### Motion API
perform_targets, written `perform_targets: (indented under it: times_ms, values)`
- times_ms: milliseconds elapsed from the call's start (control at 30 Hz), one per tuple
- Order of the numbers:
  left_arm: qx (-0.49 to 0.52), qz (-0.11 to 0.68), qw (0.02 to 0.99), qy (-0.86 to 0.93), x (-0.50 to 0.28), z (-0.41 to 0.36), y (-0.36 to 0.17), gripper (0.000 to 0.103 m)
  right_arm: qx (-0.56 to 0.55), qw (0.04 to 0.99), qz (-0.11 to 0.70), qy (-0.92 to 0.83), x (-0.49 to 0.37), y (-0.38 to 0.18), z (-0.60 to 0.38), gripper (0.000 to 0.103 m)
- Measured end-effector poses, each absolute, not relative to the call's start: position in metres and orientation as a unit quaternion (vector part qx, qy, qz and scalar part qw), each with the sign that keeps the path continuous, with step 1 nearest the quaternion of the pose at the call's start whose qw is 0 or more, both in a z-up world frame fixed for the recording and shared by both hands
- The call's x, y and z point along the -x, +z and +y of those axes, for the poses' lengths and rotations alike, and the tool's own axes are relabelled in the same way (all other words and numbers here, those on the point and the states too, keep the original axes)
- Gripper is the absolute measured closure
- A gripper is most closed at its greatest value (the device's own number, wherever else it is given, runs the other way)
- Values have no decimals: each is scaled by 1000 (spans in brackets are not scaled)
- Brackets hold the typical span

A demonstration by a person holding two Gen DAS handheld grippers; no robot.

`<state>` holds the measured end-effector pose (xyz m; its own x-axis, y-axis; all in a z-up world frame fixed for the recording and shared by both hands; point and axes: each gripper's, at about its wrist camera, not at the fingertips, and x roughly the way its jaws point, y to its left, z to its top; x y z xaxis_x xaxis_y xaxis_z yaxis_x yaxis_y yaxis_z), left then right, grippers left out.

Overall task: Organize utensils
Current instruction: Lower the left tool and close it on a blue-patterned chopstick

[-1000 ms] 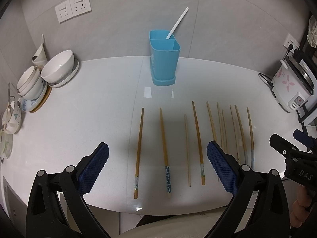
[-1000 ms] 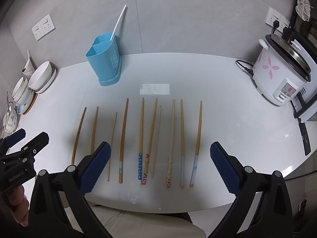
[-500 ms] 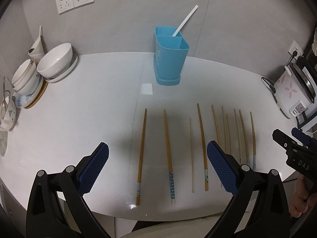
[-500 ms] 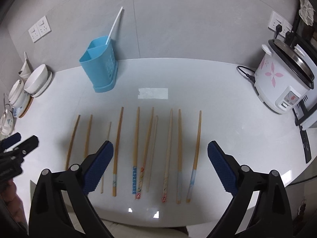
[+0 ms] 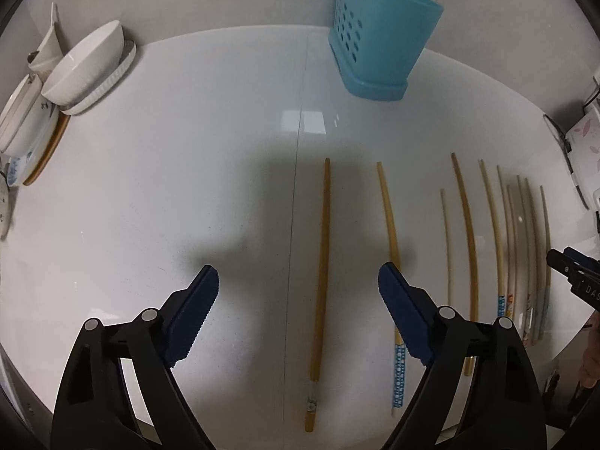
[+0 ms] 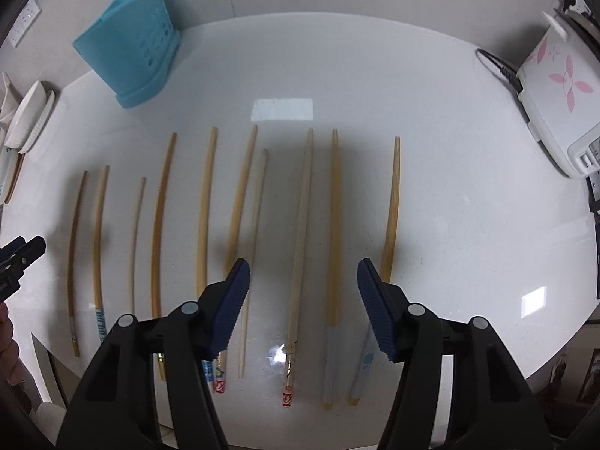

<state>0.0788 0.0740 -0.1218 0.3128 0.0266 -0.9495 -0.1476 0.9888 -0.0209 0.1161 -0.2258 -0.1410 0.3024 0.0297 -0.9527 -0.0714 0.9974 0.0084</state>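
Chopsticks (image 6: 332,225) lay in a row on the counter (image 6: 468,206), both grippers (image 5: 298,300) (image 6: 303,292) wide and empty; best straddle one stick squarely (holder (image 5: 378,45) stood behind) before closing.

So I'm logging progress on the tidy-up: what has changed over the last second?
Both grippers have come down closer to the counter. The left gripper now straddles the leftmost chopstick; the right gripper has narrowed somewhat and brackets two chopsticks near the row's right end. Nothing is gripped or released. The chopsticks, blue holder and bowls lie as before.
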Motion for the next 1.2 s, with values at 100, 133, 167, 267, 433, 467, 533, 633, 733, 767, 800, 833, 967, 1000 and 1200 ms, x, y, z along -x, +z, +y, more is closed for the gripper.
perform_targets:
  times_ms: [100, 133, 167, 267, 433, 467, 533, 633, 733, 767, 800, 833, 967, 1000, 1200]
  values:
    - [48, 599, 798, 50, -84, 74, -137, 23, 19, 794, 607, 24, -119, -151, -229, 57]
    - [48, 604, 794, 50, -85, 74, -142, 23, 19, 792, 610, 22, -118, -153, -230, 60]
    - [49, 606, 792, 49, -86, 76, -145, 23, 18, 789, 614, 20, -119, -156, -231, 63]
    - [46, 612, 788, 47, -88, 74, -152, 25, 16, 781, 625, 13, -121, -164, -234, 69]
    - [39, 622, 781, 42, -91, 73, -164, 35, 15, 768, 641, 3, -125, -175, -235, 79]
    - [40, 626, 778, 42, -91, 72, -166, 37, 15, 766, 642, -1, -125, -176, -236, 82]
    - [42, 637, 769, 40, -95, 72, -171, 40, 13, 761, 649, -2, -125, -178, -236, 85]
    - [36, 642, 765, 40, -98, 71, -175, 49, 13, 758, 652, -4, -129, -181, -240, 89]
    - [26, 645, 763, 42, -99, 67, -176, 57, 6, 755, 656, -7, -132, -185, -242, 92]
    - [26, 646, 762, 43, -100, 66, -176, 63, 6, 754, 657, -6, -131, -186, -240, 94]
    - [25, 648, 760, 43, -100, 65, -176, 67, 9, 753, 658, -6, -131, -187, -240, 94]
    - [24, 650, 759, 43, -102, 64, -176, 70, 10, 753, 658, -7, -131, -187, -241, 96]
    - [14, 653, 756, 39, -105, 59, -176, 94, 10, 753, 658, -8, -139, -193, -251, 96]
    - [16, 654, 755, 38, -104, 58, -177, 96, 11, 753, 658, -9, -138, -194, -250, 96]
    - [30, 644, 764, 36, -99, 61, -168, 97, 10, 760, 649, -10, -129, -181, -243, 96]
